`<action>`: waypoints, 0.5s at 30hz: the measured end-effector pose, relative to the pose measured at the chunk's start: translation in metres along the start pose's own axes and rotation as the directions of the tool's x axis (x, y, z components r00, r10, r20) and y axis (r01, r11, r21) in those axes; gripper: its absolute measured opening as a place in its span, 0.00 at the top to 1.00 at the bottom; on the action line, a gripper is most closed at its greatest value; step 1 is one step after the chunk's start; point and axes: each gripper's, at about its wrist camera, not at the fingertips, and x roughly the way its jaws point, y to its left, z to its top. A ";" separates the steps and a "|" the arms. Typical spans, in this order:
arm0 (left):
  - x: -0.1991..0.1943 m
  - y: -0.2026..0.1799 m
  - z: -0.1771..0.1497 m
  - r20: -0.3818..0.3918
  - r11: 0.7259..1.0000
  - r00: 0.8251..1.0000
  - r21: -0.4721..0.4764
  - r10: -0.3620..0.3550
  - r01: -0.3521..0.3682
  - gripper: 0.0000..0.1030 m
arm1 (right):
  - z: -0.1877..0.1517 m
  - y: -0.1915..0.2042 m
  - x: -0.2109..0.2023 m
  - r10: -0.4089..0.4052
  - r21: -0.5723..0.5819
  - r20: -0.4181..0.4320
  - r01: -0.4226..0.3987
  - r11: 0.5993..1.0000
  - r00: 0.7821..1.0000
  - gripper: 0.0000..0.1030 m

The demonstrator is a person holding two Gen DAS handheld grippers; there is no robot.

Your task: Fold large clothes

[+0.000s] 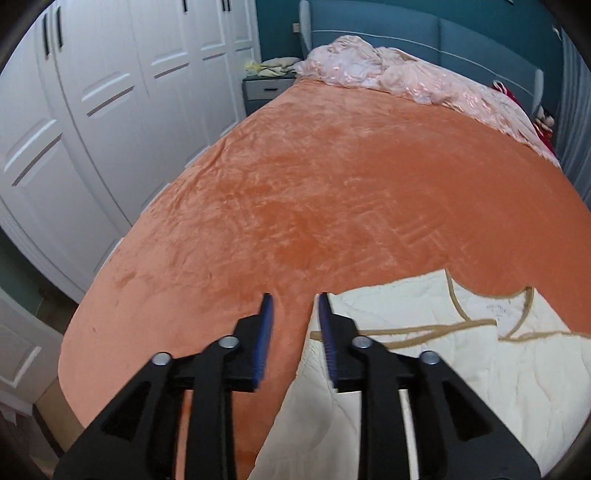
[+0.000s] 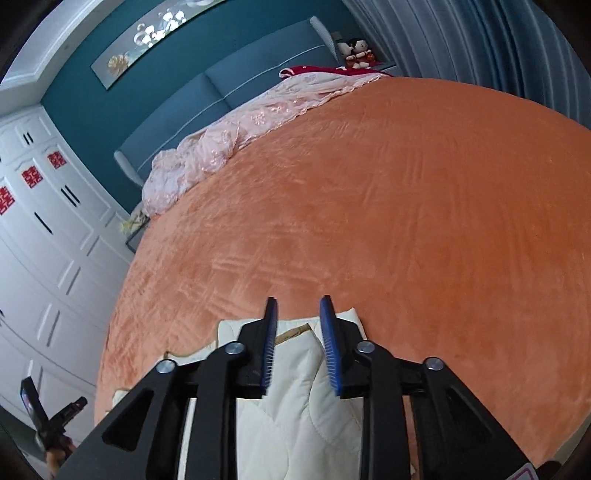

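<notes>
A cream quilted garment (image 1: pixel 443 354) with tan trim lies flat on the near part of an orange bedspread (image 1: pixel 314 192). Its collar and label face up toward the right in the left wrist view. My left gripper (image 1: pixel 295 297) is open just above the garment's left edge, and only bedspread shows between its blue pads. Over the same cream garment (image 2: pixel 295 406), my right gripper (image 2: pixel 298 299) is open too, hovering above a folded edge with tan trim. Nothing is pinched in either gripper.
A crumpled pink quilt (image 1: pixel 388 74) lies along the head of the bed against a blue headboard (image 1: pixel 424 33). White wardrobe doors (image 1: pixel 92 110) line the left side, with a small nightstand (image 1: pixel 266 86) beyond. Grey curtains (image 2: pixel 498 44) hang on the right, near dolls (image 2: pixel 356 51).
</notes>
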 end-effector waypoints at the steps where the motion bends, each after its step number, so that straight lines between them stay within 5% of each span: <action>1: -0.006 0.006 -0.001 0.030 0.999 0.999 -0.033 -0.040 0.041 0.57 | 0.000 0.000 -0.001 -0.004 -0.024 0.005 0.004 1.000 1.000 0.60; 3: -0.014 0.011 -0.004 0.061 0.992 0.992 -0.055 -0.110 0.114 0.46 | -0.005 0.009 -0.004 -0.019 -0.127 -0.005 0.018 0.992 1.000 0.51; 6: -0.007 0.004 -0.015 0.005 0.994 0.994 -0.027 -0.107 0.107 0.35 | -0.020 0.017 0.012 -0.069 -0.265 -0.075 0.047 0.963 0.995 0.43; 12: 0.045 0.001 -0.038 -0.207 0.980 0.960 -0.103 -0.188 0.170 0.36 | -0.039 0.017 0.055 -0.137 -0.292 -0.178 0.081 0.953 0.974 0.43; 14: 0.056 0.005 -0.043 -0.232 0.967 0.944 -0.162 -0.233 0.199 0.45 | -0.040 0.013 0.061 -0.119 -0.255 -0.192 0.067 0.964 0.974 0.56; 15: 0.061 0.006 -0.044 -0.235 0.963 0.941 -0.177 -0.242 0.203 0.58 | -0.039 0.012 0.064 -0.100 -0.233 -0.201 0.051 0.971 0.974 0.78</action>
